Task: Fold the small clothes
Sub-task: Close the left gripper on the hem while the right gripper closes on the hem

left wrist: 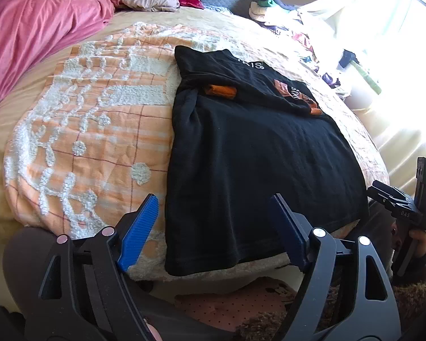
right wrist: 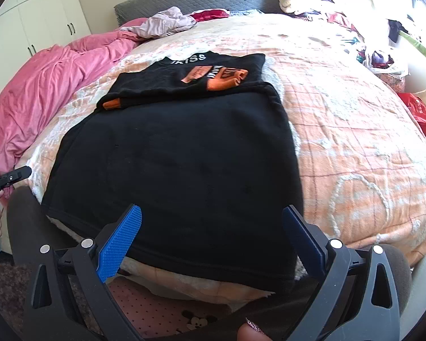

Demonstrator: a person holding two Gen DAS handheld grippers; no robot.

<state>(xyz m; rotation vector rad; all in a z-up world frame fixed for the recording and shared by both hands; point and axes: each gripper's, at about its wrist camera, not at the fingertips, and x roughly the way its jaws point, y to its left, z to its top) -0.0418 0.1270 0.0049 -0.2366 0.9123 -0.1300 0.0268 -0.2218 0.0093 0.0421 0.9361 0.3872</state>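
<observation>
**Operator:** Left gripper (left wrist: 213, 227) is spread wide with nothing between its blue pads; right gripper (right wrist: 213, 238) is the same, released and holding nothing. Both hang just short of the near hem of the black top (left wrist: 258, 156), which lies flat on the orange bedspread (left wrist: 99, 130) straight ahead of the fingers.

**Second:** How do you expect it to handle?

**Operator:** Soft, limp and light, I judge. It looks like a thick knit, so it should drape and sag between 2 pinch points rather than hold a line. I'd take it at the 2 near hem corners, 1 per gripper, pinching both layers at the edge.

**Second:** Which way does it point?

**Operator:** Its long axis runs directly away from my grippers. The hem is nearest me; the collar end, with white lettering (right wrist: 189, 58), is farthest. Both sleeves look already turned in, orange cuffs (right wrist: 112, 103) lying on the back, so the body reads as 1 narrow rectangle.

**Second:** So the next fold?

**Operator:** Likely hem carried forward toward the collar. The fuzzy bedspread may drag at the cloth, so I'd lift clear before moving.
</observation>
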